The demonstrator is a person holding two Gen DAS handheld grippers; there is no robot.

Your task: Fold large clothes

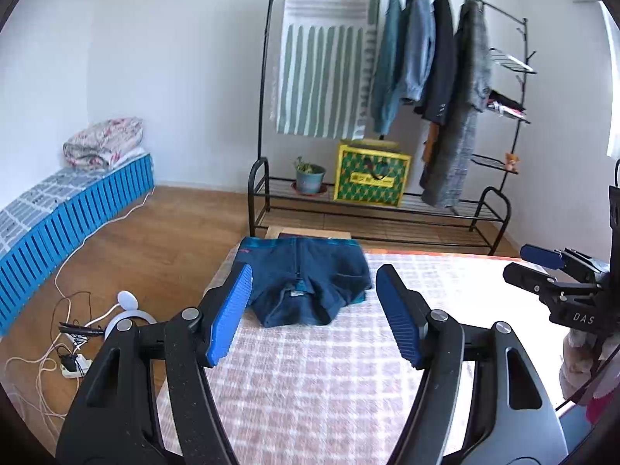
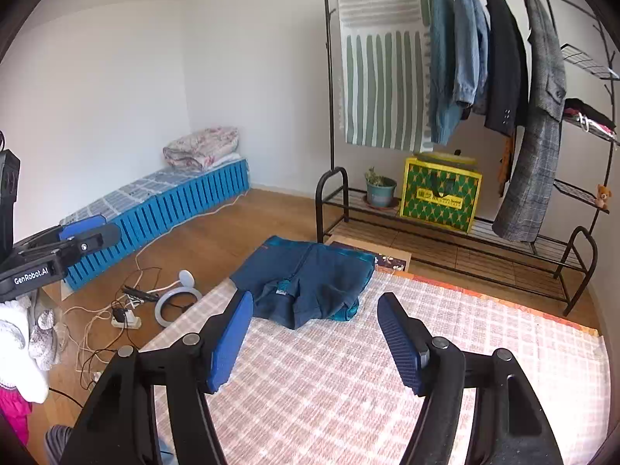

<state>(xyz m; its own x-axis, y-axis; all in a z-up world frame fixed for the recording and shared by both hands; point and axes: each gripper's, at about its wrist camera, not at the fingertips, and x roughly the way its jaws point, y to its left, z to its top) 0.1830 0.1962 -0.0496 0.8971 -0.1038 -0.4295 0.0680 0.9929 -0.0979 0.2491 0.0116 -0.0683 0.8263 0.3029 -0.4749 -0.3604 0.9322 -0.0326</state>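
Left gripper point(image 1: 314, 302) and right gripper point(image 2: 316, 333) both spread apart, empty; folded blue jacket point(image 1: 306, 286) lies ahead of them on checkered cloth point(image 1: 310, 387)

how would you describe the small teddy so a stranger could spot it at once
Find the black clothes rack against the back wall. Its right end has small wire shelves; the teddy sits on the lowest one, under the shelf of folded clothes. It is the only toy there, tiny and brown.

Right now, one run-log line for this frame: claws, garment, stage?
left claw: open, empty | right claw: open, empty | folded navy jacket: lying at far end of checked cloth, untouched | stage: fold looks done
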